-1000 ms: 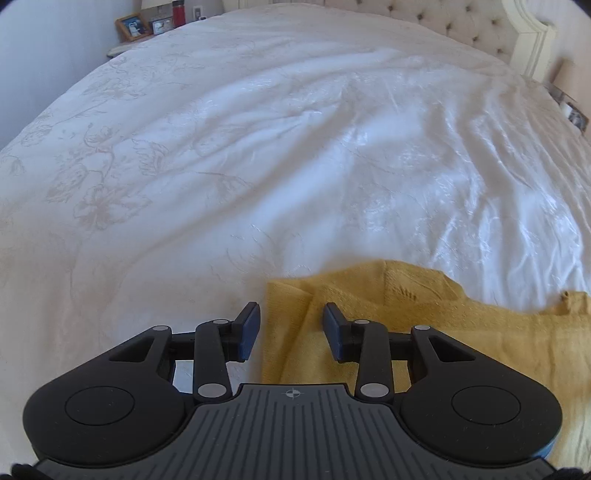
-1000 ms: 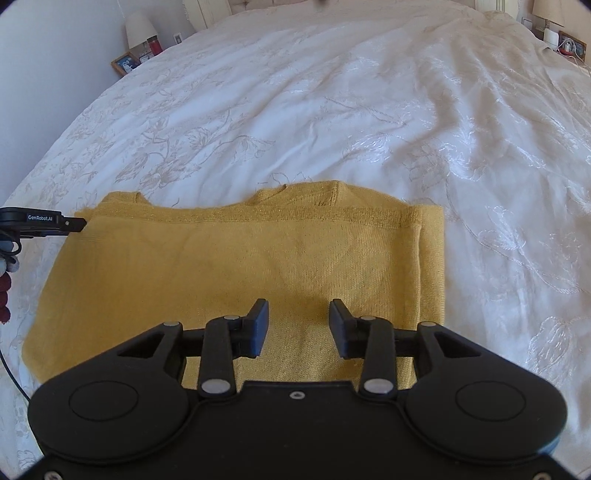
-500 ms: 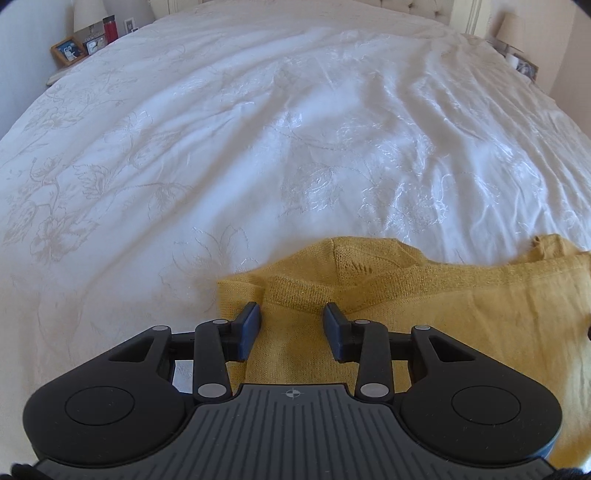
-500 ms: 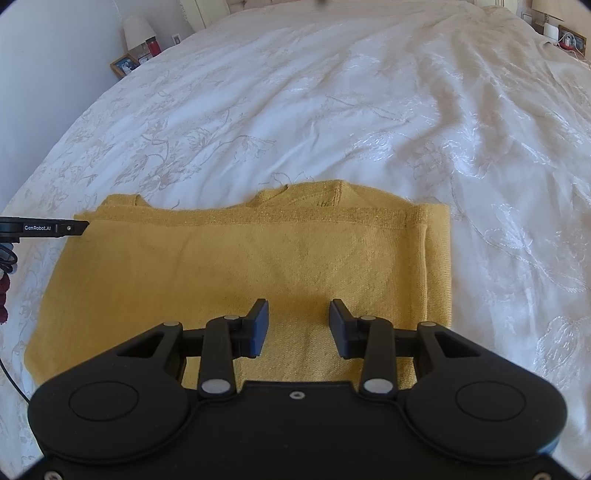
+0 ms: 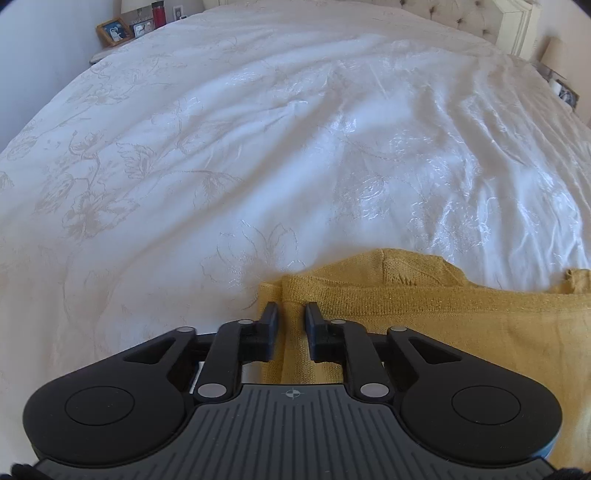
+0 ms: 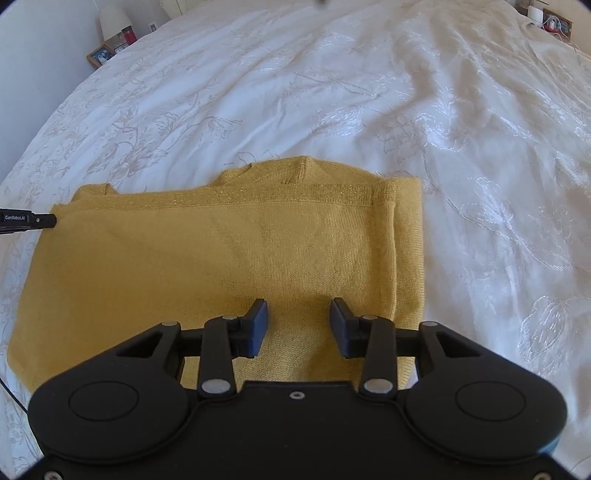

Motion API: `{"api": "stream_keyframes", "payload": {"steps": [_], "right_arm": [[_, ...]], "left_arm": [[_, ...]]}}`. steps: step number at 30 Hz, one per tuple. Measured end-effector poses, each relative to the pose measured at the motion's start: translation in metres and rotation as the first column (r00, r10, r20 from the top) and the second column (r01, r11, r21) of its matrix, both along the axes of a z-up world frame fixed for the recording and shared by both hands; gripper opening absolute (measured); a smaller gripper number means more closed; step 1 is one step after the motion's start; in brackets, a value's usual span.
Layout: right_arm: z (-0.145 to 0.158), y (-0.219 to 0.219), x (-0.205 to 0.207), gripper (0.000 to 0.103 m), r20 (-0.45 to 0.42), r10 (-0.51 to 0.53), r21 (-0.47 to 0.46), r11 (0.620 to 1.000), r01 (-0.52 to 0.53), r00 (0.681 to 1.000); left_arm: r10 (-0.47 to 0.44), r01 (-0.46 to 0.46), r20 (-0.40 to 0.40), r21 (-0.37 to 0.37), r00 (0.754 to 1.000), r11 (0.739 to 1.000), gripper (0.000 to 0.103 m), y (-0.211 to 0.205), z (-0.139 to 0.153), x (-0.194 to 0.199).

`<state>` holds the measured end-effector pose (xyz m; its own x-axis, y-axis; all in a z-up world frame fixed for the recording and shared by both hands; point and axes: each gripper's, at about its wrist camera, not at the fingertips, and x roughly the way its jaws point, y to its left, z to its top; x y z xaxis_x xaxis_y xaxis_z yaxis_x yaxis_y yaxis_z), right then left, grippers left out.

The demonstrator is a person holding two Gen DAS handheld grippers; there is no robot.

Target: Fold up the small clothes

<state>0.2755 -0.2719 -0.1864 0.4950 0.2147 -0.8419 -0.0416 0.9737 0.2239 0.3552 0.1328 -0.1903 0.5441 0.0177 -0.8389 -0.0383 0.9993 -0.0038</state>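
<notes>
A mustard-yellow knit garment [image 6: 221,266] lies flat and folded on the white bedspread. In the left wrist view it [image 5: 461,325] fills the lower right. My left gripper [image 5: 291,314] sits at the garment's left edge, its jaws narrowed around the edge fold of cloth. My right gripper [image 6: 297,310] is open and empty, hovering over the garment's near right part. The left gripper's fingertip [image 6: 40,220] shows at the garment's far left edge in the right wrist view.
The bed is covered by a white embroidered bedspread [image 5: 258,147]. A nightstand with photo frames and a red bottle [image 5: 159,14] stands at the far left. A tufted headboard [image 5: 461,14] is at the back right.
My left gripper's jaws have closed in from wide open onto the garment's left edge. The right gripper has stayed open and nearly still.
</notes>
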Motion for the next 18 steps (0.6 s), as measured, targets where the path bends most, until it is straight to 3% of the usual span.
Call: {"api": "stream_keyframes", "payload": {"steps": [4,7,12,18], "right_arm": [[0.01,-0.002,-0.002,0.049,0.018,-0.014,-0.002,1.0,0.014,1.0],[0.022,0.0,-0.01,0.051,0.037,0.004,0.0,1.0,-0.004,0.999],[0.039,0.023,-0.036,0.052,0.055,0.09,0.021,0.996,-0.091,0.994],[0.036,0.065,-0.073,0.053,0.026,0.193,0.024,0.981,-0.194,0.981]], "left_arm": [[-0.023,0.022,0.038,0.008,0.999,1.0,0.036,-0.012,0.02,-0.02],[-0.097,0.097,0.035,0.004,0.995,0.995,0.045,-0.032,0.033,-0.046],[-0.229,0.228,-0.029,-0.039,0.973,0.973,0.047,-0.077,0.034,-0.099],[-0.338,0.331,-0.117,-0.076,0.934,0.941,0.047,-0.125,0.011,-0.149]]}}
